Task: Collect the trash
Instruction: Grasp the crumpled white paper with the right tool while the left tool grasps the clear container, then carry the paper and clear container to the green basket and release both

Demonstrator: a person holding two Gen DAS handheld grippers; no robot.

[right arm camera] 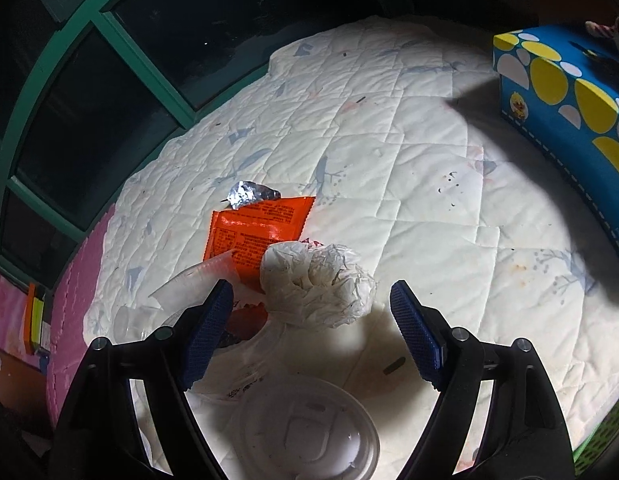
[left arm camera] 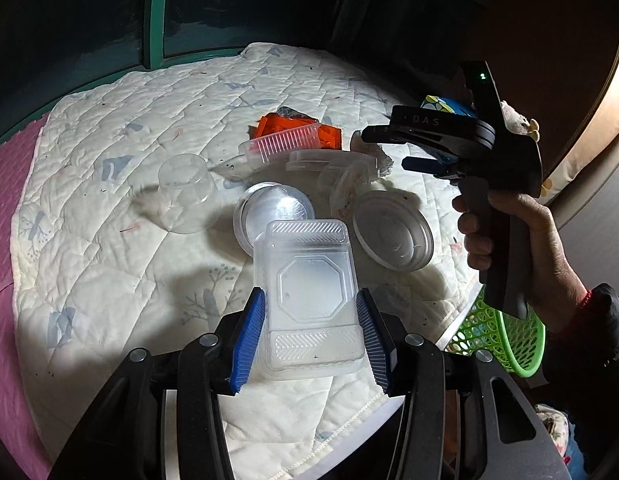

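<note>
Two tools work over a quilt (left arm camera: pixel 109 128) strewn with trash. The left tool (left arm camera: pixel 311 332) is closed on a clear tray (left arm camera: pixel 309 280), pads pressing its long sides, so the tray's long axis runs straight out along the fingers, away from the camera; gripping across the narrow width is likely what lets the pads span it. The right tool (right arm camera: pixel 311 320) hangs over a crumpled tissue (right arm camera: pixel 317 284), jaws wide and closing, not yet touching it as far as the distorted view shows. The tissue lies on the quilt against an orange sachet (right arm camera: pixel 253 232), whose long axis slants up to the right. A round lid (right arm camera: pixel 309 432) lies just below. A green basket (left arm camera: pixel 505 340) beside the quilt is probably the trash's destination.
</note>
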